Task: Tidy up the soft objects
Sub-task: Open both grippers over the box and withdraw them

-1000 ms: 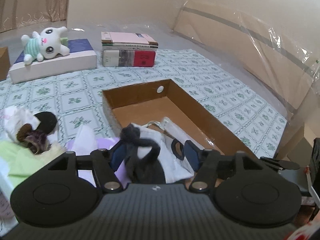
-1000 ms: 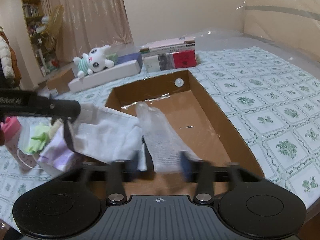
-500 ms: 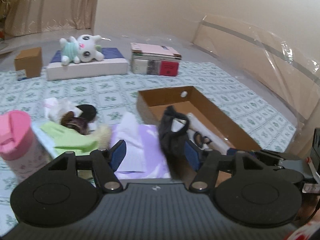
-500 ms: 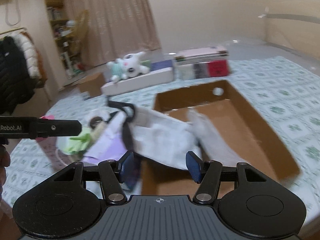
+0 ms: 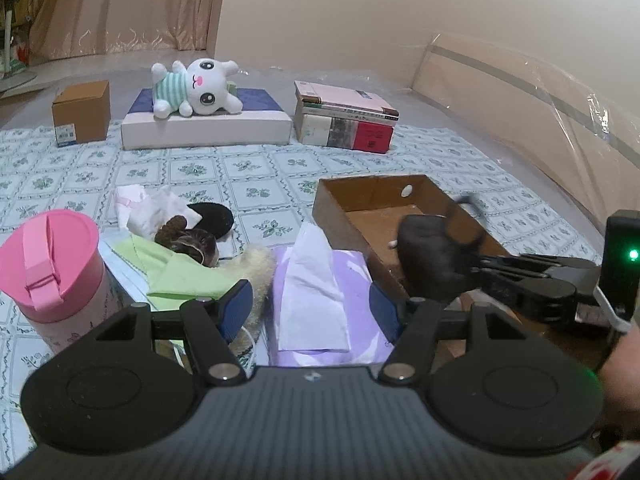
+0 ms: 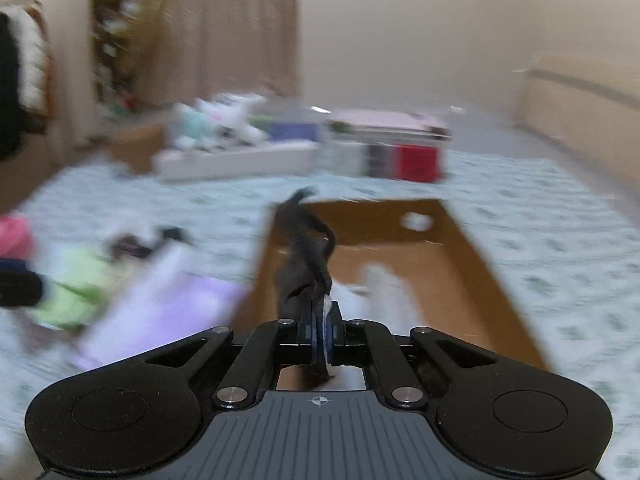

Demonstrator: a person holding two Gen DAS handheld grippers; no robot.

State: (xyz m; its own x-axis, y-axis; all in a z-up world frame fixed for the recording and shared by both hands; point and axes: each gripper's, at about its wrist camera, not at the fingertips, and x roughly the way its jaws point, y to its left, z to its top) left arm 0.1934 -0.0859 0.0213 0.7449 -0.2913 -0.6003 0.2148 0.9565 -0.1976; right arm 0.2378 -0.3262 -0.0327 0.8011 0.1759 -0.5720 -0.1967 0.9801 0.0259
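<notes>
My right gripper has its jaws closing tight on a dark grey cloth, which sticks up from the pads over the near left corner of the open cardboard box. In the left wrist view that right gripper reaches in from the right and holds the dark grey cloth above the cardboard box. My left gripper is open. A white tissue on a purple cloth lies on the bed below its pads. White cloth lies inside the box.
Left of the purple cloth is a pile: green cloth, brown scrunchie, black pad, cream fluffy item. A pink cup stands near left. Behind are a plush bunny, stacked books and a small box.
The dark cloth has left my left gripper's jaws, and my right gripper, open before, has shut on it. The left view has swung left onto the pile; the right view is blurred by motion.
</notes>
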